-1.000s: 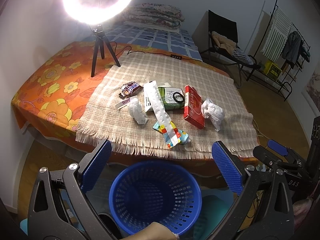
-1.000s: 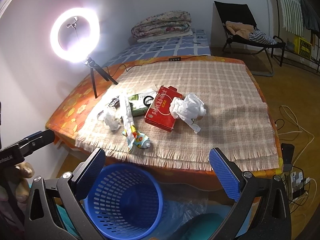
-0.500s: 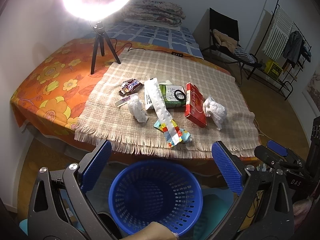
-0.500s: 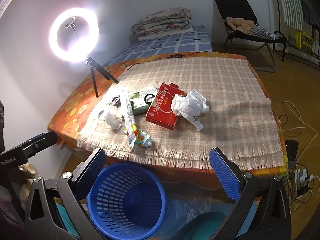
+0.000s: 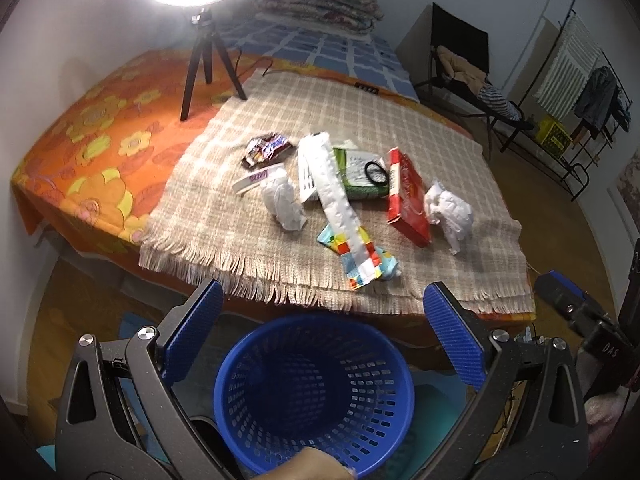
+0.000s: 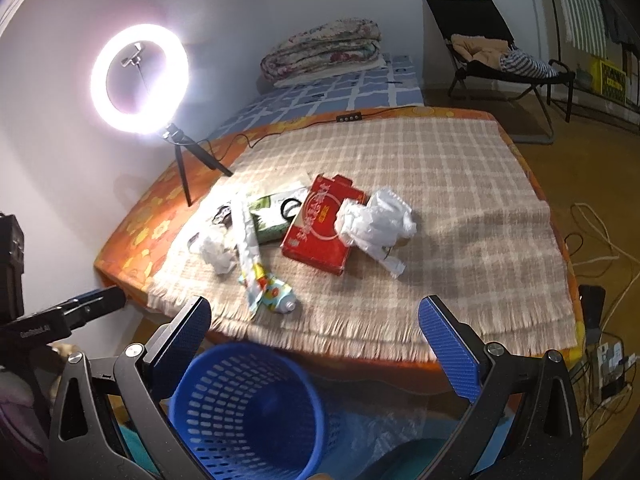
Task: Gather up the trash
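Ring light (image 6: 139, 79), lit, on a black tripod (image 5: 204, 60) standing on the orange floral cloth (image 5: 92, 136). Checked beige cloth (image 6: 440, 184) with fringed edge, laid over the orange one. Black cable (image 6: 280, 128) with inline control, running along the far edge. Blue checked bed (image 6: 332, 88) behind, folded quilts (image 6: 324, 48) stacked on it. Black folding chair (image 6: 492, 40) with clothes heaped on the seat. Drying rack (image 5: 576, 64) hung with garments. Wooden floor (image 6: 592, 168) with white cables (image 6: 600, 240).

Two crumpled tissues (image 5: 283, 201) (image 5: 450, 213), one red box (image 5: 408, 196), one green carton (image 5: 358, 178), one blue basket (image 5: 314, 390) (empty), one candy wrapper (image 5: 266, 149).
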